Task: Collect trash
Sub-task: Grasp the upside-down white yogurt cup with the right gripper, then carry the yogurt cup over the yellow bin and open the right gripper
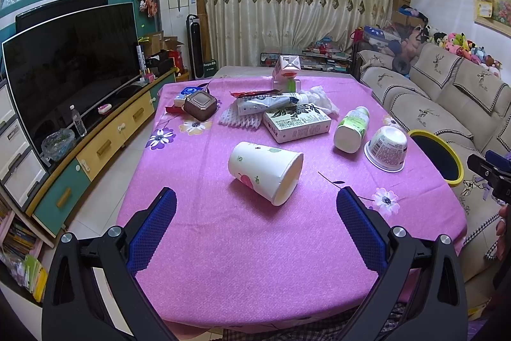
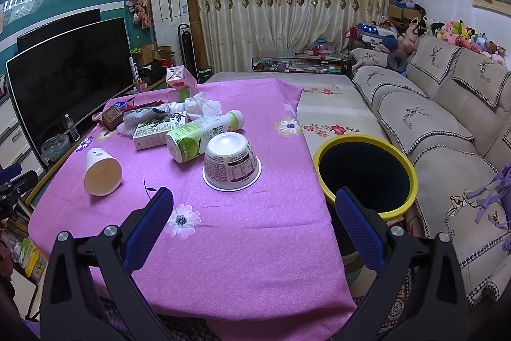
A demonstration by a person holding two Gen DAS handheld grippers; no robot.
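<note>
Hovering over a pink floral tablecloth point(image 1: 223, 245), the left gripper point(image 1: 255, 213) spreads its blue pads wide and holds nothing, a tipped paper cup point(image 1: 266, 171) lying just ahead between them. Beyond it, a box point(image 1: 297, 122), a green-labelled bottle point(image 1: 351, 130) on its side and an upturned yogurt tub point(image 1: 386, 149) sit clustered mid-table. Right of the table stands a yellow-rimmed bin point(image 2: 365, 176), the right gripper point(image 2: 255, 210) equally wide and empty before it.

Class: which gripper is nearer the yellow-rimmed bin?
Right. The right gripper hovers at the table edge beside the bin; the left gripper hangs farther off, facing the paper cup.
</note>
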